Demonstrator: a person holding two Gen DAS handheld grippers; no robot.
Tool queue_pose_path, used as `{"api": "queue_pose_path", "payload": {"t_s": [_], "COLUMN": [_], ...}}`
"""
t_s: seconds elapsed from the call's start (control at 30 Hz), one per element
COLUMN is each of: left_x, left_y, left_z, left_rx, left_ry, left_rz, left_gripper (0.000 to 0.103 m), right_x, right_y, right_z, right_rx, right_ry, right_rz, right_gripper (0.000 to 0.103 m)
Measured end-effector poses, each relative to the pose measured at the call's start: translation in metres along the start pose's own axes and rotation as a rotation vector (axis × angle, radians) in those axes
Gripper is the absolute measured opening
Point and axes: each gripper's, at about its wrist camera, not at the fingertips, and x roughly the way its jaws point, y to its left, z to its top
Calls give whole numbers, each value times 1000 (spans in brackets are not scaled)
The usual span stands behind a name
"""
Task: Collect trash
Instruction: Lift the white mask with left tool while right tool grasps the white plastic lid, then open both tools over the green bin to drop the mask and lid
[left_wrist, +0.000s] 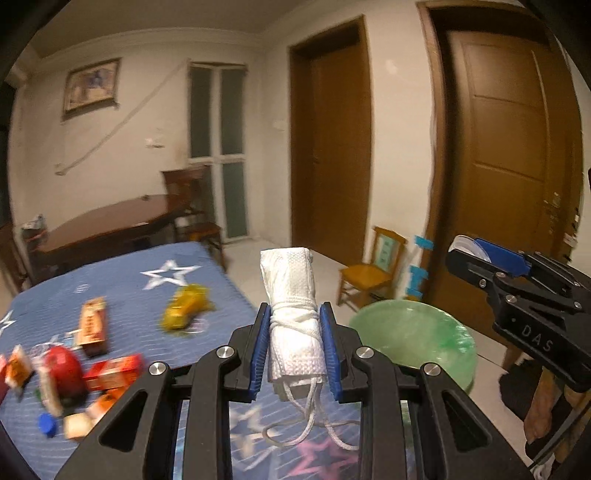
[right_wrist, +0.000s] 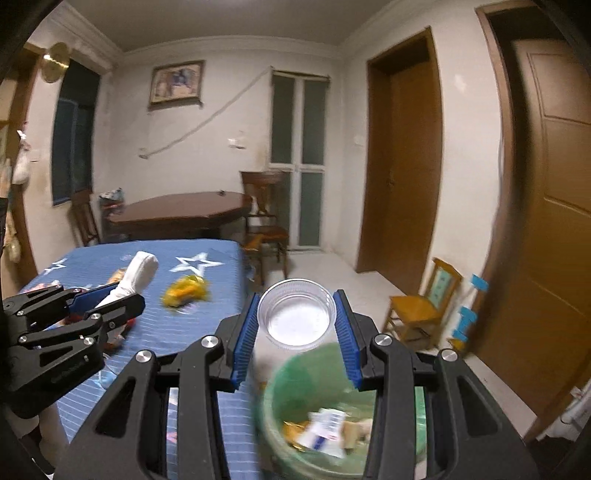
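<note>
Trash collection stands partway done: wrappers and cartons already lie in the green-lined bin beside the bed, while the left gripper pinches a rolled white tissue bundle tied with string, and the right gripper clamps a clear plastic cup above the bin's rim. Still scattered on the blue star-print bedcover: a yellow wrapper, orange cartons and a red object.
</note>
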Motion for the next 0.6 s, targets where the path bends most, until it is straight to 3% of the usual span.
{"api": "queue_pose_path", "payload": {"t_s": [0.27,0.6], "left_x": [81,165], "left_y": [-60,-86], "left_z": [1,-26], "left_rx": [42,38], "left_ry": [147,337], "left_rz": [-129,-218], "left_gripper": [29,29], "right_x": [39,81], "right_y": [-51,-94], "right_z": [-24,-55], "right_rx": [55,148], "right_ry": [183,359], "right_rz": [-23,21], "right_gripper": [39,39]}}
